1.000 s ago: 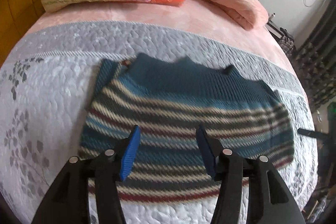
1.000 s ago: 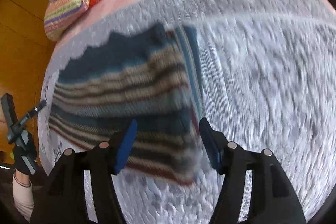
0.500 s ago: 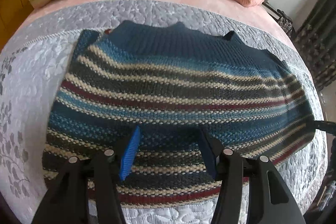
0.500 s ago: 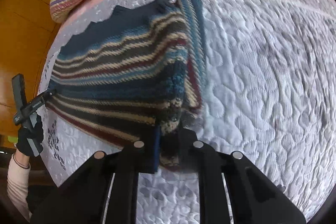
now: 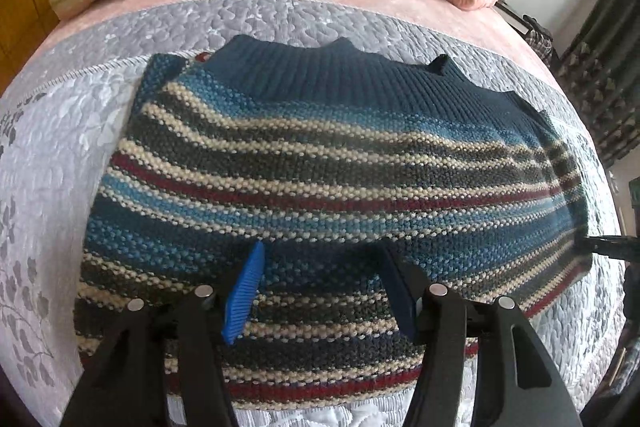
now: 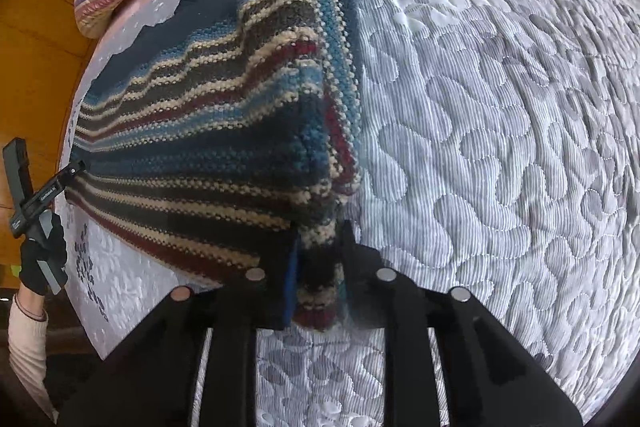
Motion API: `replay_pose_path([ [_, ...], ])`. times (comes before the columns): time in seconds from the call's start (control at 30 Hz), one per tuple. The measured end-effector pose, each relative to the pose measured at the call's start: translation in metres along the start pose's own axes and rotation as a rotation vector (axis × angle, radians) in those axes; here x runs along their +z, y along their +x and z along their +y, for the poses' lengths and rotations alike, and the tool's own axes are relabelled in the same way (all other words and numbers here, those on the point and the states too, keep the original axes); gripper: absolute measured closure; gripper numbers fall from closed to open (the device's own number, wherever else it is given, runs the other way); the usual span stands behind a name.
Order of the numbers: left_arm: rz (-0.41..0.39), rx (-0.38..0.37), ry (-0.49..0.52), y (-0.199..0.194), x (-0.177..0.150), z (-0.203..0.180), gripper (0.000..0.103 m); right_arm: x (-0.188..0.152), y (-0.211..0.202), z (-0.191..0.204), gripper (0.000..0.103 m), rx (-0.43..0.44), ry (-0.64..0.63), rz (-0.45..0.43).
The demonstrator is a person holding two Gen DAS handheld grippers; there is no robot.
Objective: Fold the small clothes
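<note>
The right gripper pinches the striped sweater's near corner to start a fold, while the left gripper hovers spread above its hem.

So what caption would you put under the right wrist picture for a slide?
Right hand-held gripper shut on the near corner of a striped knit sweater lying on a grey quilted bedspread.
</note>
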State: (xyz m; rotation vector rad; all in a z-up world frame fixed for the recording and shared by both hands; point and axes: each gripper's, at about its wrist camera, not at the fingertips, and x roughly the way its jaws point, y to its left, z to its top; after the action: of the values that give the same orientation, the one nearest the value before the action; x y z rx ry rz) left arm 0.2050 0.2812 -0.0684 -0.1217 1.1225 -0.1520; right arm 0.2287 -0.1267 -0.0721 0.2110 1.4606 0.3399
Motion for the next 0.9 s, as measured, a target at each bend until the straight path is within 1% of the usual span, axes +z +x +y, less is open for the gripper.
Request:
replay_pose_path([
  [0.13, -0.003, 0.003, -0.03, -0.003, 0.002, 0.0, 0.044, 0.001, -0.005, -0.001, 0.073, 0.005, 0.002, -0.003],
  [0.2, -0.009, -0.009, -0.054, -0.006, 0.005, -0.001, 0.044, 0.005, -0.017, -0.002, 0.059, 0.019, 0.006, -0.024],
  [0.23, -0.015, -0.011, -0.069, -0.008, 0.008, -0.002, 0.044, 0.007, -0.023, -0.001, 0.056, 0.03, 0.007, -0.045],
  [0.3, -0.018, -0.013, -0.085, -0.01, 0.011, -0.006, 0.044, 0.012, -0.035, 0.0, 0.047, 0.051, 0.007, -0.086],
  [0.4, -0.023, -0.018, -0.094, -0.009, 0.016, -0.014, 0.044, 0.021, -0.042, -0.003, 0.041, 0.075, 0.019, -0.117],
  [0.5, -0.021, -0.032, -0.094, -0.005, 0.02, -0.025, 0.044, 0.029, -0.037, -0.011, 0.04, 0.107, 0.051, -0.119],
  [0.7, -0.029, -0.052, -0.083, 0.0, 0.026, -0.042, 0.044, 0.039, -0.012, -0.024, 0.04, 0.156, 0.114, -0.099],
  [0.83, -0.027, -0.061, -0.09, 0.005, 0.029, -0.043, 0.044, 0.038, 0.003, -0.028, 0.04, 0.17, 0.116, -0.073],
  [0.9, -0.021, -0.056, -0.085, 0.009, 0.029, -0.043, 0.044, 0.038, 0.005, -0.028, 0.04, 0.181, 0.111, -0.08],
])
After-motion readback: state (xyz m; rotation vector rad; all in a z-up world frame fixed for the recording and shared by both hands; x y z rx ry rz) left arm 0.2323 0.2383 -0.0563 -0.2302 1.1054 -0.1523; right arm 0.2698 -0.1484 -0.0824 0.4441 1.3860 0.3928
